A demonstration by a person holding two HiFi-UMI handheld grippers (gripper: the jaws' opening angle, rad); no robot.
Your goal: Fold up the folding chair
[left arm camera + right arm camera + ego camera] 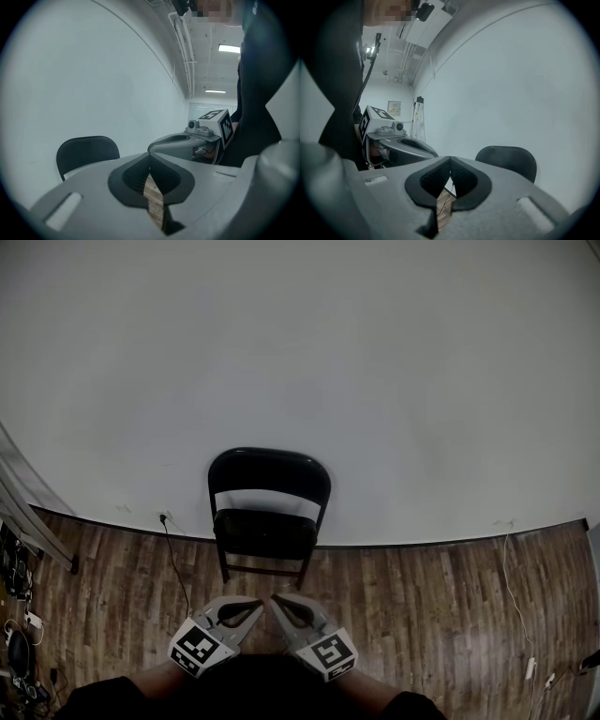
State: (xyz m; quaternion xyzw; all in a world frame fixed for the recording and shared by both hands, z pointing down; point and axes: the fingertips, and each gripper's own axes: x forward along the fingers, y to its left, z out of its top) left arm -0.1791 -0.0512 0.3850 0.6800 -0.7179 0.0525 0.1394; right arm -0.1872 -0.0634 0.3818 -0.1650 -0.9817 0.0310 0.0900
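The folding chair (269, 515) stands fully open against the white wall (309, 362) on the wooden floor (422, 615), seat down; nothing is folded yet; the left gripper (251, 607) and right gripper (281, 604) hover near it, apart, jaws pressed together, empty; approach, grip and folding all remain.

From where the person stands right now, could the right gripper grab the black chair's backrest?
Probably not without a step closer: the right gripper hangs short of the folding chair, with wooden floor between them. Nothing blocks the way, but its jaws are shut and would need opening.
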